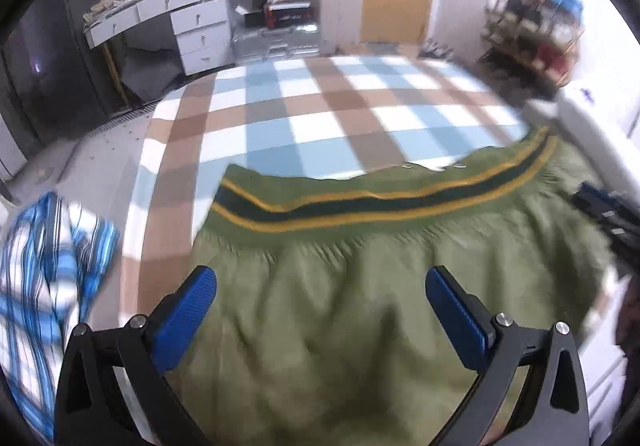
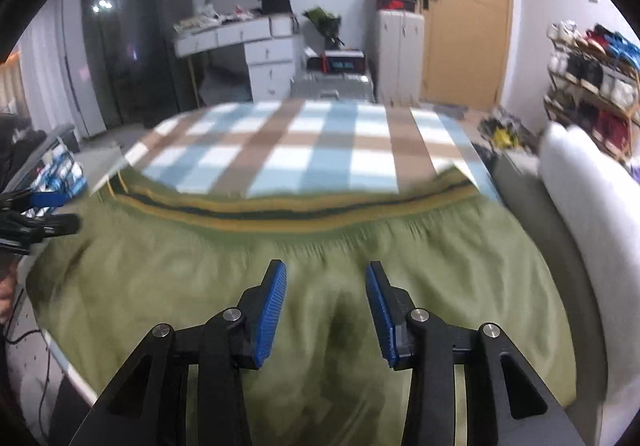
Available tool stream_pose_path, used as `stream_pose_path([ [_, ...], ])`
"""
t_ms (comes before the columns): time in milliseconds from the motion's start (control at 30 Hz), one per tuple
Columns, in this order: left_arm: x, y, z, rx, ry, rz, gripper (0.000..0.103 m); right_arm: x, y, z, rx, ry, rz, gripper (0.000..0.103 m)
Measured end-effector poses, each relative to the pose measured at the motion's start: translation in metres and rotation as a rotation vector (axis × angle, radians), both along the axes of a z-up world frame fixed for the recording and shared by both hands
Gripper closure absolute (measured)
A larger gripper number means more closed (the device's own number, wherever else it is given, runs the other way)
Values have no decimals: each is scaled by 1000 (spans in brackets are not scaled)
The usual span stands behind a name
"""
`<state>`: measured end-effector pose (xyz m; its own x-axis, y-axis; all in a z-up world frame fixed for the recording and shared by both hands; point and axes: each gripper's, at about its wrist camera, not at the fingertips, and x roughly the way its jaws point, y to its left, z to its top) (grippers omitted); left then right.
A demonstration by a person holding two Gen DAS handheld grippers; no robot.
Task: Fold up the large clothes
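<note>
Green garment (image 1: 340, 306) with a yellow-and-dark striped band (image 1: 360, 201) is spread flat over the near end of the checked bedcover (image 1: 320, 113). Above it the left gripper (image 1: 320, 286) is held with jaws wide apart and nothing between them. The right gripper (image 2: 326, 286) is held likewise, its gap narrower. A blue-striped cloth (image 1: 44, 286) is seen beside the bedcover's left edge.

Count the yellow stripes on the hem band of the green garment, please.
2. The far yellow stripe and the near yellow stripe run along the green garment, a dark green stripe between them.
</note>
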<state>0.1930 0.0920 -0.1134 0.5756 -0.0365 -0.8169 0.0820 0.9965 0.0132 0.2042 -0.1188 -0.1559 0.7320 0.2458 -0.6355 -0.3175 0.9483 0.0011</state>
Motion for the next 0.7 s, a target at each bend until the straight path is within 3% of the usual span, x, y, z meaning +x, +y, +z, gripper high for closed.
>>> stream_pose_path([
  [67, 31, 5, -32, -10, 153, 15, 1, 19, 11, -2, -18, 14, -1, 63],
  [100, 38, 8, -45, -38, 183, 7, 1, 33, 15, -7, -37, 40, -15, 63],
  [200, 40, 12, -46, -69, 150, 1, 1, 61, 20, -41, -87, 150, -30, 62],
  [233, 41, 12, -47, -66, 150, 1, 1, 62, 21, -47, -98, 138, -20, 62],
  [367, 37, 6, -28, -31, 184, 28, 5, 51, 20, -35, -116, 166, -6, 63],
  [467, 9, -16, 5, -70, 75, -58, 5, 21, 3, -16, -118, 75, -35, 64],
  [500, 2, -24, 10, -71, 57, -81, 5, 8, -6, -11, -116, 35, -61, 60],
  [600, -5, -59, -4, -65, 100, -178, 4, -16, -31, -9, 43, 61, -60, 61],
  [633, -3, -71, -19, -43, 140, -199, 4, -22, -30, -10, 79, 71, -38, 61],
  [667, -2, -82, -36, 27, 157, -184, 3, -29, -25, -12, 86, 78, -5, 61],
  [700, -6, -91, -43, 106, 118, -186, 1, -34, -16, -17, 69, 83, 27, 61],
])
